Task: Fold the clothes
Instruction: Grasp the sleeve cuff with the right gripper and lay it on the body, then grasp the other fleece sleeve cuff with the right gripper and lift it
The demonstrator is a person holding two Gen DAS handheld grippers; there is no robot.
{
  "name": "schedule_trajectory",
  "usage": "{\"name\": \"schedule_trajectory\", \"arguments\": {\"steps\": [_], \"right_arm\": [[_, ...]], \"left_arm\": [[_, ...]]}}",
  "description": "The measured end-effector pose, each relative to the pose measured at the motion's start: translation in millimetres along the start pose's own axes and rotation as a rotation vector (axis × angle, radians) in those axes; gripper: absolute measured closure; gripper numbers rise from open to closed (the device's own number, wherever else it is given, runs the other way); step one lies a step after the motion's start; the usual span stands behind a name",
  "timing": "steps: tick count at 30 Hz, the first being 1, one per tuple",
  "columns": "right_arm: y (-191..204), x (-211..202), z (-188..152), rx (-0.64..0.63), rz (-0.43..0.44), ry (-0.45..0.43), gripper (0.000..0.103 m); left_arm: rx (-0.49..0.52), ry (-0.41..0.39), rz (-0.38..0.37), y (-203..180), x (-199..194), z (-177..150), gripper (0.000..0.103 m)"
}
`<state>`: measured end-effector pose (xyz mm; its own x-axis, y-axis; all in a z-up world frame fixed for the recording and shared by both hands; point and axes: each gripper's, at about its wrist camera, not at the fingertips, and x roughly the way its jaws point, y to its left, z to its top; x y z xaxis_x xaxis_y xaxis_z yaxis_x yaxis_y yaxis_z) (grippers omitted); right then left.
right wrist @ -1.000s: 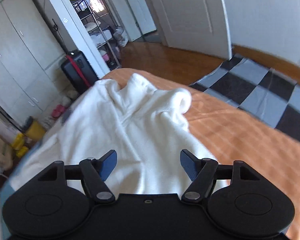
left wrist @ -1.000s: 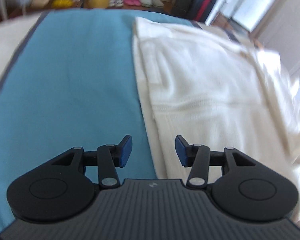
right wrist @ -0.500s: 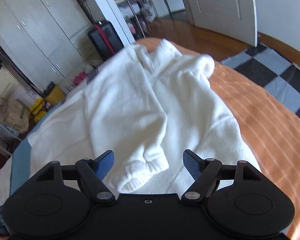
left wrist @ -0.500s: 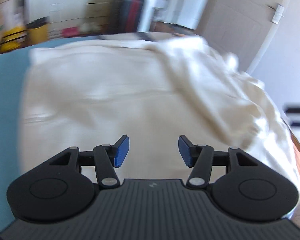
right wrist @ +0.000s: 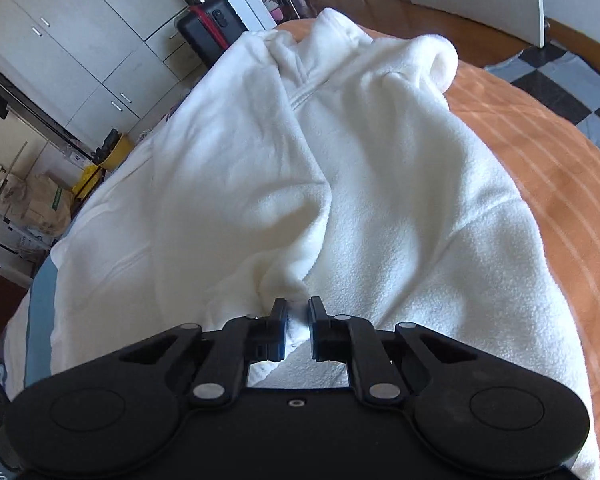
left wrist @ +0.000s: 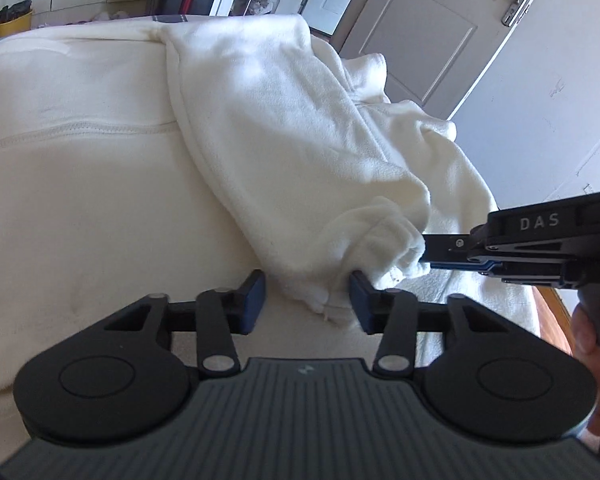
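Observation:
A white fleece garment (left wrist: 100, 184) lies spread on the bed, one sleeve (left wrist: 300, 148) folded across its body. My left gripper (left wrist: 307, 304) is open, its blue pads either side of the sleeve's cuff (left wrist: 328, 304). My right gripper (right wrist: 298, 320) is shut on the sleeve cuff (right wrist: 296, 320). It also shows in the left wrist view (left wrist: 432, 254), coming in from the right and pinching the same cuff. The garment fills the right wrist view (right wrist: 340, 184), collar at the far end.
The bed has an orange cover (right wrist: 560, 168) on the right and a blue one (right wrist: 40, 304) on the left. Beyond it stand white cupboards (right wrist: 72, 40), a dark suitcase (right wrist: 210, 20), a door (left wrist: 420, 36) and a checkered rug (right wrist: 572, 80).
My right gripper has closed on the sleeve cuff. My left gripper has swung right across the garment and now straddles the same cuff, still open.

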<state>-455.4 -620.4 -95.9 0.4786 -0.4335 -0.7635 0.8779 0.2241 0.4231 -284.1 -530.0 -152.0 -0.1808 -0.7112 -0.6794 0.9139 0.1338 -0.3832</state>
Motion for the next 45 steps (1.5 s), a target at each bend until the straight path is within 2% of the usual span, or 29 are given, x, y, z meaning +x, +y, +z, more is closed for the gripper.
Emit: {"name": "schedule_trajectory", "arguments": {"steps": [4, 6, 9, 11, 14, 15, 18, 20, 21, 22, 24, 28, 32, 35, 40, 43, 45], "right_arm": [[-12, -26, -2, 0.023, -0.033, -0.091, 0.101], [-24, -24, -2, 0.07, -0.034, -0.06, 0.101], [-28, -20, -5, 0.088, -0.014, -0.011, 0.099], [-28, -24, -7, 0.119, 0.009, -0.012, 0.092], [-29, -31, -10, 0.186, 0.077, -0.028, 0.091], [-29, -34, -10, 0.194, 0.107, -0.036, 0.091], [-27, -56, -13, 0.185, 0.197, -0.07, 0.091], [-35, -74, -15, 0.23, 0.254, -0.093, 0.091], [-41, -83, -15, 0.25, 0.278, -0.094, 0.087], [-48, -92, -15, 0.257, 0.293, -0.085, 0.078], [-63, -110, -17, 0.239, 0.252, -0.052, 0.059], [-99, -145, -41, 0.174, 0.055, -0.027, 0.056], [-154, -169, -91, 0.256, -0.011, 0.05, 0.056], [-179, -190, -132, 0.298, -0.046, 0.068, 0.055], [-194, -212, -186, 0.309, -0.094, 0.124, 0.047], [-193, -217, -205, 0.273, -0.168, 0.174, 0.036], [-193, -217, -214, 0.242, -0.191, 0.187, 0.034]], "left_arm": [[0.065, 0.034, 0.09, -5, -3, -6, 0.066], [0.116, 0.067, 0.135, -7, 4, -12, 0.066], [0.177, 0.059, 0.159, -17, 0, -17, 0.066], [0.177, 0.064, 0.142, -20, -7, -17, 0.064], [0.174, 0.05, 0.086, -20, -19, -20, 0.062], [0.184, 0.041, 0.079, -21, -22, -24, 0.061], [0.233, 0.051, 0.06, -23, -29, -38, 0.051], [0.246, 0.058, 0.053, -20, -37, -45, 0.051], [0.243, 0.063, 0.041, -17, -40, -47, 0.051], [0.224, 0.074, 0.013, -13, -43, -45, 0.051], [0.166, 0.101, -0.043, -6, -47, -40, 0.051], [0.072, 0.187, -0.13, -3, -43, -33, 0.051], [0.051, 0.253, -0.215, -13, -31, -34, 0.046], [0.051, 0.302, -0.267, -22, -21, -34, 0.041], [0.054, 0.355, -0.279, -30, -12, -28, 0.04], [0.015, 0.36, -0.294, -27, -14, -26, 0.039], [-0.014, 0.36, -0.306, -23, -15, -25, 0.039]]}}
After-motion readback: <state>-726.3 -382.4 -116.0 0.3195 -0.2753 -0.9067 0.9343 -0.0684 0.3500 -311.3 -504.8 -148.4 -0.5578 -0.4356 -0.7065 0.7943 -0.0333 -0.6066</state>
